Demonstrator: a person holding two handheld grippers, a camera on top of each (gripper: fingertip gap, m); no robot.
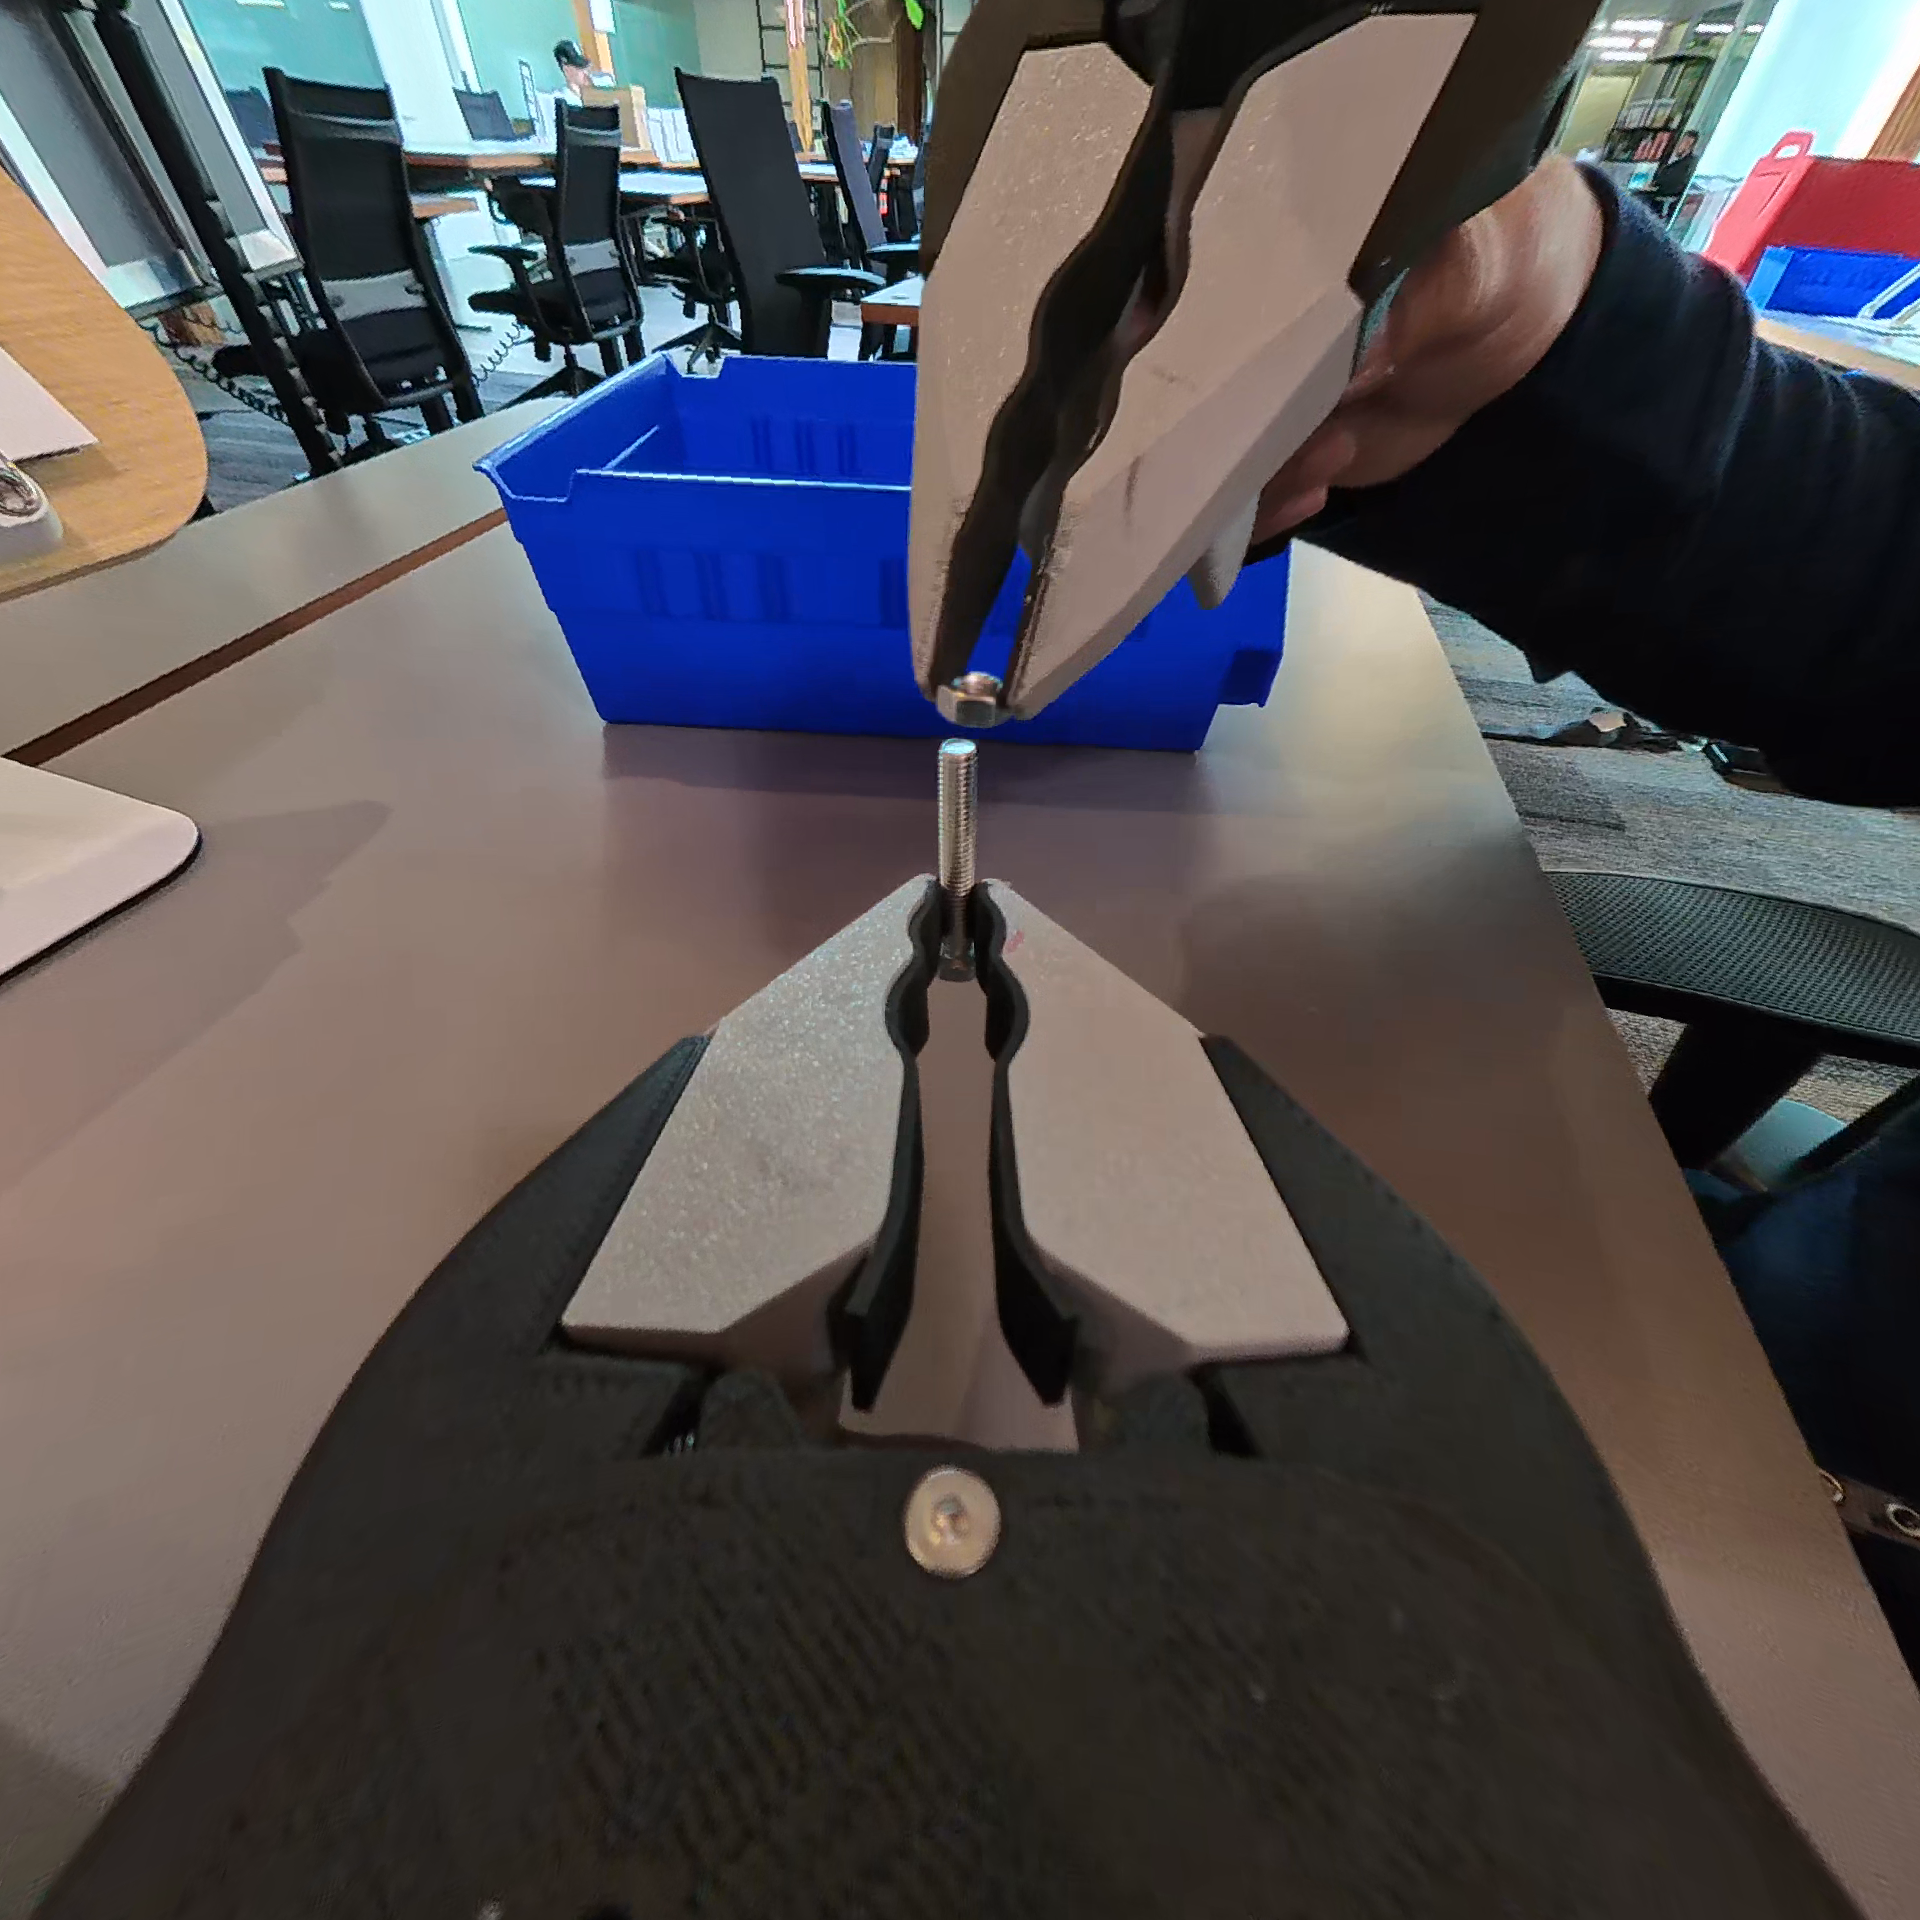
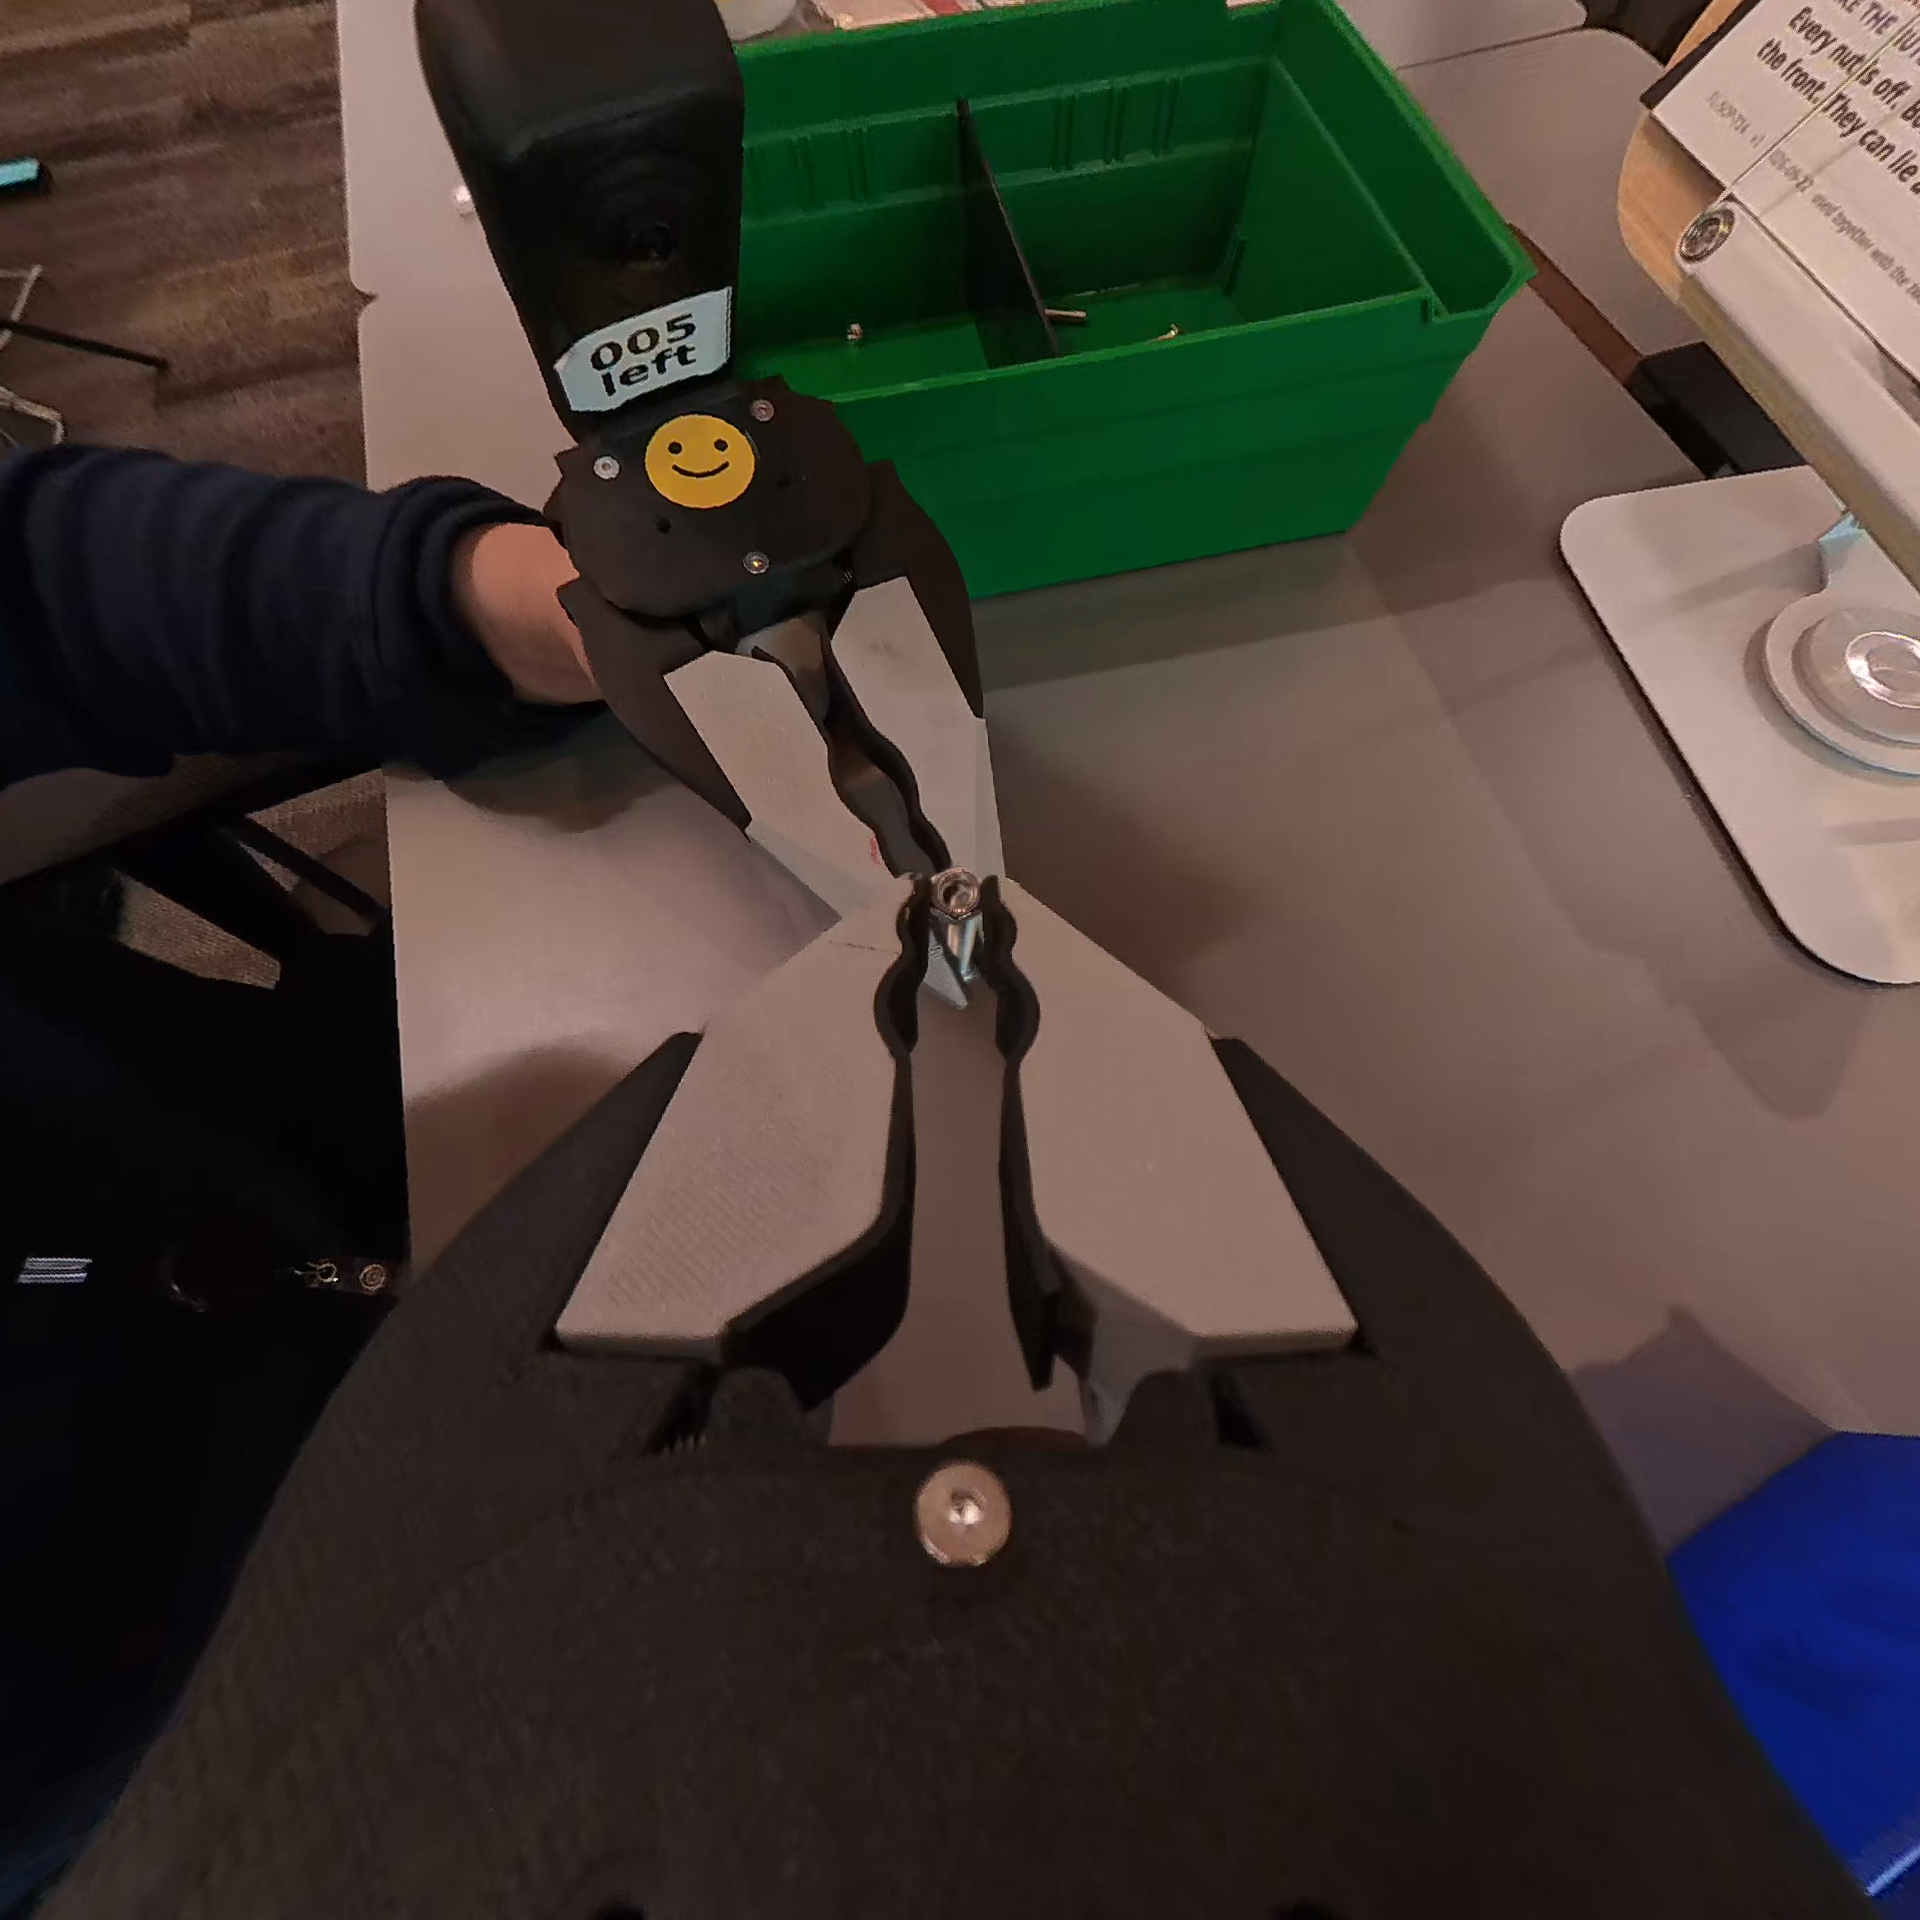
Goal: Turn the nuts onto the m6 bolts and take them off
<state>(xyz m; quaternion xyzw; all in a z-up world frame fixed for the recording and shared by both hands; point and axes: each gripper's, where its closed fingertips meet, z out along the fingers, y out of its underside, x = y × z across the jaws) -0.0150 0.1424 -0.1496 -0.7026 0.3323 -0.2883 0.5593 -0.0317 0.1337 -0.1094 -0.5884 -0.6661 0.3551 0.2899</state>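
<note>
a: left gripper (image 1: 956, 894) clenched on the bolt (image 1: 955, 810), gripping near its head, threaded shaft poking out past the fingertips and pointing up and away.

b: right gripper (image 1: 974, 698) coming down from above, tips pinched on the nut (image 1: 968, 700). hanging just over the bolt's free end, a small gap between, not touching.

a: from the right wrist view, same nut (image 2: 954, 896) seen end-on at the tips of the right gripper (image 2: 954, 914), hole facing the camera. left gripper (image 2: 940, 868) reaching in from the upper left, meeting tip to tip. bolt itself hard to make out there.

b: behind the grippers, a blue bin (image 1: 727, 582) resting on the grey table (image 1: 416, 831).

a: also a green bin (image 2: 1143, 395) on the table (image 2: 1351, 831), split by 1 dark divider (image 2: 1013, 249) into 2 compartments, a few small metal pieces (image 2: 1065, 310) on its floor.

b: white stand base (image 2: 1704, 727) at the right edge. dark-sleeved hand (image 2: 530, 613) behind the left gripper, another hand (image 1: 1455, 343) behind the right.
</note>
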